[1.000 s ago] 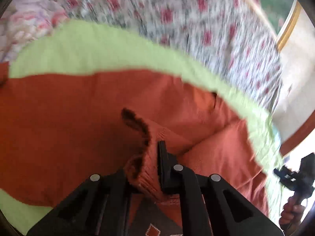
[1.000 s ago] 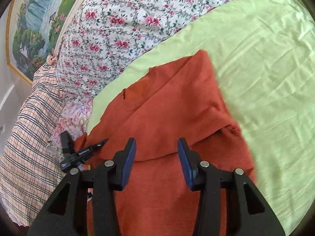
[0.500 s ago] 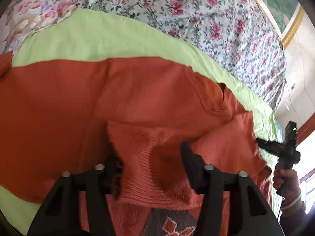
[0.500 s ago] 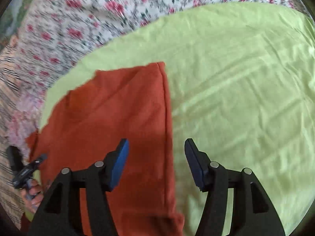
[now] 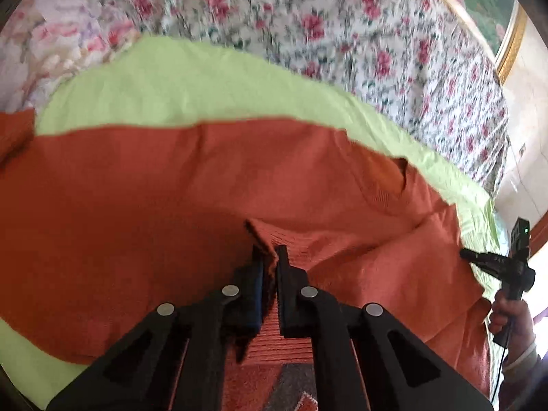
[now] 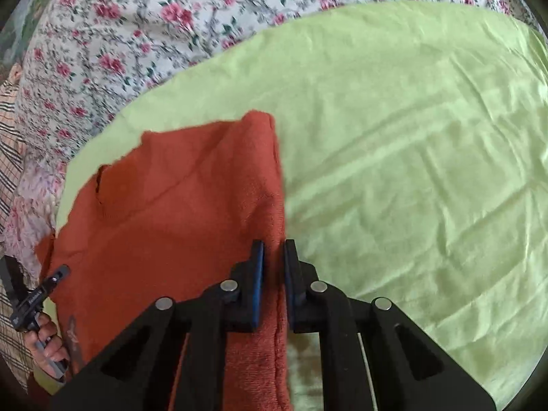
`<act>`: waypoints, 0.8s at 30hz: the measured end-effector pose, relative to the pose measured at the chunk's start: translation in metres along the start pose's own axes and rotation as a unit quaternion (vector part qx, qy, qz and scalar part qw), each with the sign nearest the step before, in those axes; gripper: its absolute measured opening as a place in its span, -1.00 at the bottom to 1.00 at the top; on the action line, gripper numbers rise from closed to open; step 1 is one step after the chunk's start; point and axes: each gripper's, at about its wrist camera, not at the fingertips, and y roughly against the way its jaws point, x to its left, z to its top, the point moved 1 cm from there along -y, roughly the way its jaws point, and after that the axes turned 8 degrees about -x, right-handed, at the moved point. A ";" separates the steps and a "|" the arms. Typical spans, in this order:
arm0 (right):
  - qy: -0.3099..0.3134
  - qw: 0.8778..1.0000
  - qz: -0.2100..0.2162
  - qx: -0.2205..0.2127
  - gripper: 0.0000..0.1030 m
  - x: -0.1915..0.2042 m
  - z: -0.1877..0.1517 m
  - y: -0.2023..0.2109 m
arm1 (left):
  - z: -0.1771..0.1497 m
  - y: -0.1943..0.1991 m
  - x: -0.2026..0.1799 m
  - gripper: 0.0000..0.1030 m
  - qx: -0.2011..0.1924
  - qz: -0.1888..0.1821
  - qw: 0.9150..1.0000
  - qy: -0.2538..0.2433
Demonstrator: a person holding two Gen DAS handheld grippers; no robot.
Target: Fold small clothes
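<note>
An orange knit sweater (image 5: 171, 205) lies spread on a light green sheet (image 5: 205, 85). My left gripper (image 5: 270, 257) is shut on a raised ribbed fold of it, with the pads pressing the knit. In the right wrist view the sweater (image 6: 188, 205) fills the lower left. My right gripper (image 6: 274, 250) is shut on its right-hand edge, where the orange meets the green sheet (image 6: 411, 137). Each view catches the other gripper held in a hand: the right one (image 5: 507, 263) at the far right, the left one (image 6: 34, 298) at the far left.
A floral quilt (image 5: 308, 17) lies beyond the green sheet, and a checked fabric (image 6: 10, 171) lies at the far left of the right wrist view. A gold picture frame (image 5: 510, 44) hangs on the wall. The green sheet stretches wide to the right of the sweater.
My left jaws opened around the ribbed fold and shut on it again. My right gripper moved over to the sweater's right edge, came lower, and shut on that edge.
</note>
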 end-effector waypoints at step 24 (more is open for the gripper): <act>0.027 0.999 -0.040 -0.003 -0.79 0.017 0.004 -0.020 | 0.013 -0.031 -0.030 -0.94 0.048 -0.002 0.996 -0.070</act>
